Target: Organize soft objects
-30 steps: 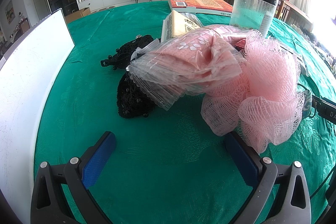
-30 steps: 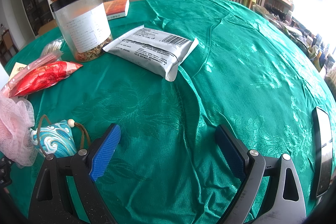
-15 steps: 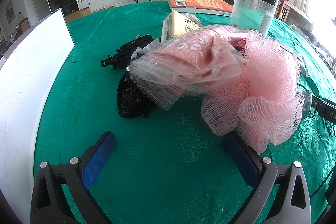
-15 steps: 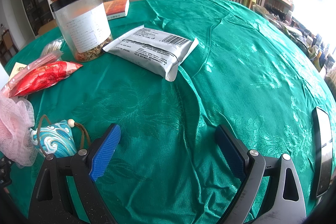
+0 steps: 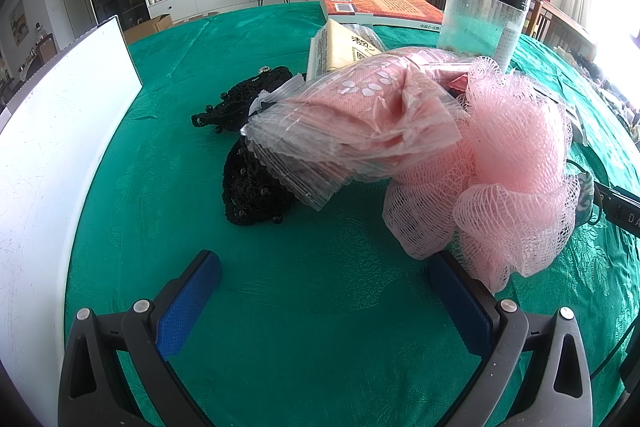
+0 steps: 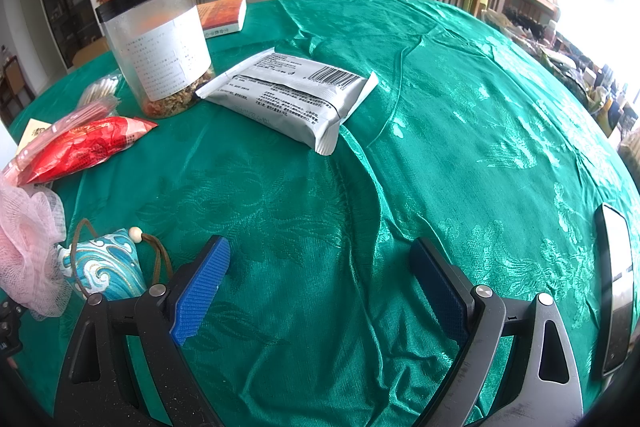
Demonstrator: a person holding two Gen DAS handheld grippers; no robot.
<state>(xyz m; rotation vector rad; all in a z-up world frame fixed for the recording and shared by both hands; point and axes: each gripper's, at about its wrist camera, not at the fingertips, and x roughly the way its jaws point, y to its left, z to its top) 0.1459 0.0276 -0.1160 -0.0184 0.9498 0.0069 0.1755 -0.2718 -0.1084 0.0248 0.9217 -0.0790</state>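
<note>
Green brocade tabletop (image 5: 304, 307) holds an unsorted pink mesh bath pouf (image 5: 516, 163); left gripper (image 5: 324, 291) and right gripper (image 6: 320, 277) gape empty; sorting seemingly unstarted.

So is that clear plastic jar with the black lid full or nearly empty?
Nearly empty: the clear plastic jar stands upright, with contents only along its bottom.

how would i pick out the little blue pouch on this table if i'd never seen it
On the green tablecloth, find the pink mesh puff at the right wrist view's left edge. The pouch lies right beside it, touching it, near the right gripper. It alone has a blue wave pattern, a brown cord and a wooden bead.
</note>
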